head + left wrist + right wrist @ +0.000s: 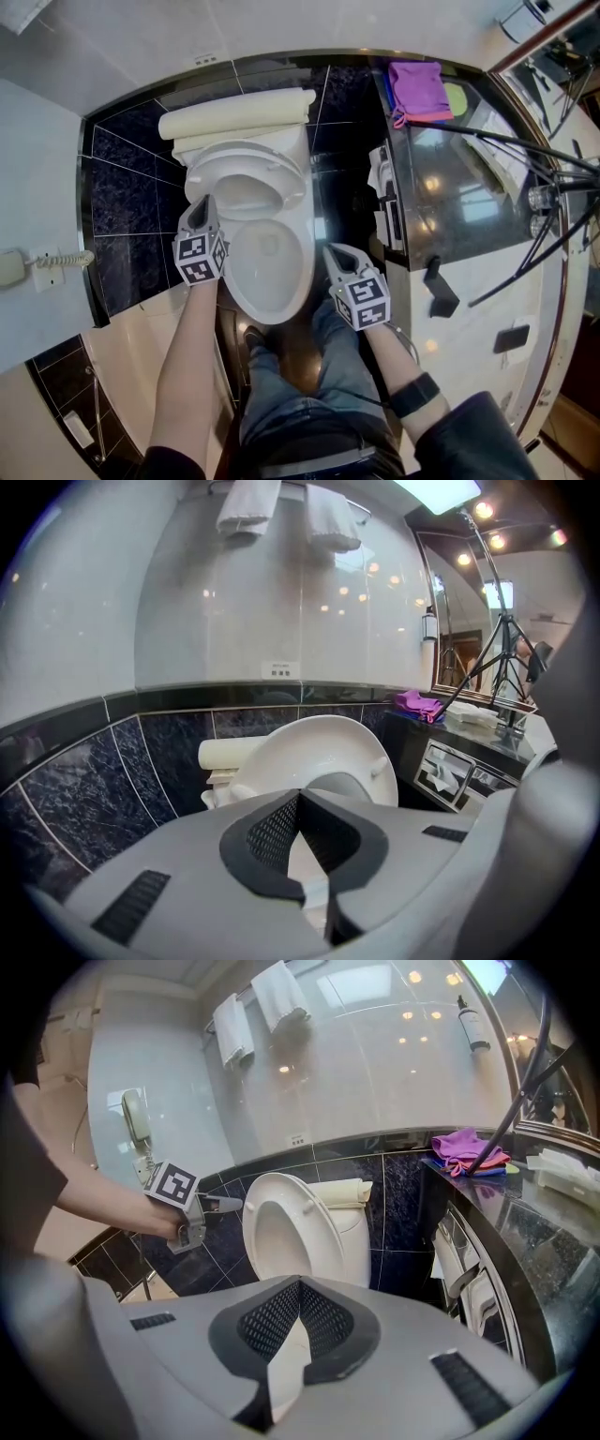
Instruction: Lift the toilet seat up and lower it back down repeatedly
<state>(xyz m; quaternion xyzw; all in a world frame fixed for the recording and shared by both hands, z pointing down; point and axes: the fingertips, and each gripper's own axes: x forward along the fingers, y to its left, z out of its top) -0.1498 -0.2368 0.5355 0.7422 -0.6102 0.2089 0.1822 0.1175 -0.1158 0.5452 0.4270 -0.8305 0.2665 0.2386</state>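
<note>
The toilet seat (pixel 244 157) stood raised at 12 o'clock of the bowl (pixel 298 281), seemingly leaning back, with the left gripper (pixel 203 202) at 9 o'clock and the right gripper (pixel 334 251) at 4, jaws clenched empty; lowering it probably needed a forward nudge.

A bathroom, likely a hotel's: a white toilet (pixel 272 267) stands against dark marbled wall tiles (pixel 122 192), folded towels (pixel 234 1030) hang high above it, a corded phone (pixel 136 1119) is mounted on the wall, and a glossy vanity counter (pixel 469 211) runs alongside
</note>
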